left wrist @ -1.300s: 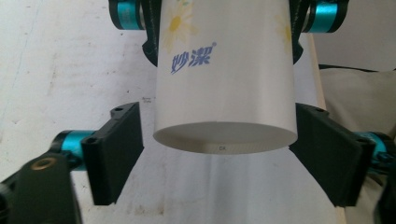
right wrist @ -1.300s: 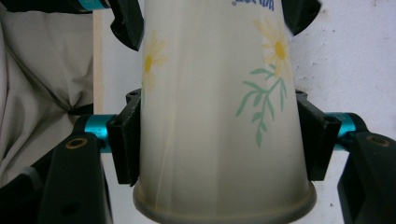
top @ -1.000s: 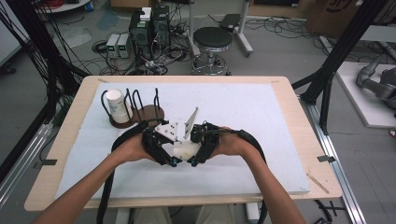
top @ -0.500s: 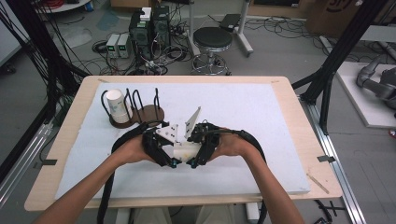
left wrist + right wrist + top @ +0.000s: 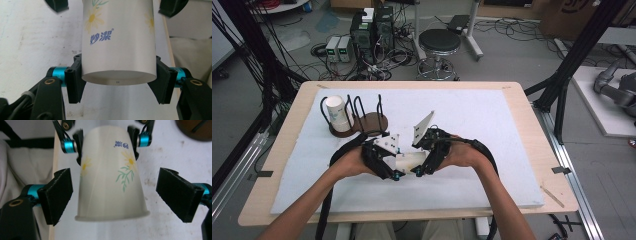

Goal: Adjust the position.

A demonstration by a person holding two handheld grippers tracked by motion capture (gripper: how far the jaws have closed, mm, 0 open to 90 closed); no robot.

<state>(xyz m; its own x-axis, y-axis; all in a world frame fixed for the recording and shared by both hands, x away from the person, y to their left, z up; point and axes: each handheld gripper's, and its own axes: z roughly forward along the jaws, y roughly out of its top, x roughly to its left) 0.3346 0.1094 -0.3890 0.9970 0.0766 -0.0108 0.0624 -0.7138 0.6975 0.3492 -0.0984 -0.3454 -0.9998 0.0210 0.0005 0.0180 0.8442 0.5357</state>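
The paper cup lies sideways just above the white mat, its base end clamped by the left gripper. The right gripper straddles the rim end, jaws wide. Likely a handover: next, the right must close before the left lets go.

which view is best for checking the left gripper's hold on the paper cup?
Left gripper view: the left gripper has both pads pressed on the base end of the paper cup, printed wall sharp. The right gripper view shows that grip farther off, past the open right gripper flanking the rim. The high view shows little of the cup between the hands.
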